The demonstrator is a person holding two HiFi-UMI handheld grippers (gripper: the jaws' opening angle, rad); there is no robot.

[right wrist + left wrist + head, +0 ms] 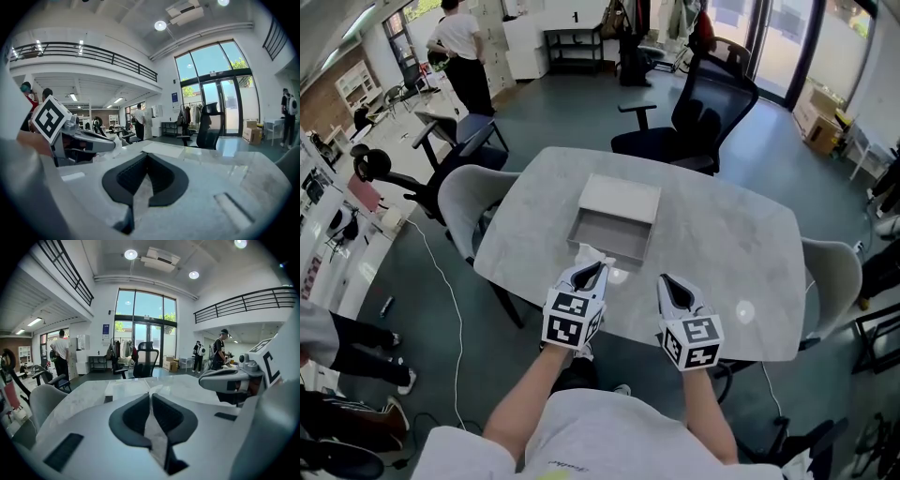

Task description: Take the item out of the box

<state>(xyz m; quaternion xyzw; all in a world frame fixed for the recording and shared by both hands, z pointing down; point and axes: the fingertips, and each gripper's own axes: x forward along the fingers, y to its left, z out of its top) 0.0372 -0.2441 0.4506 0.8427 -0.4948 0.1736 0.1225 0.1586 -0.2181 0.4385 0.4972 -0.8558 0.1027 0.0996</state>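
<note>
An open grey box stands in the middle of the grey table, its flat lid lying just behind it. My left gripper is at the box's near left corner, shut on a thin white crumpled item. In the left gripper view the white item pokes out past the closed pads. My right gripper hovers over the table's near edge, to the right of the box, shut and empty. In the right gripper view its pads meet, with the left gripper beside it.
A black office chair stands behind the table, a grey chair at its left and another at its right. A person stands far back left. A white cable runs along the floor.
</note>
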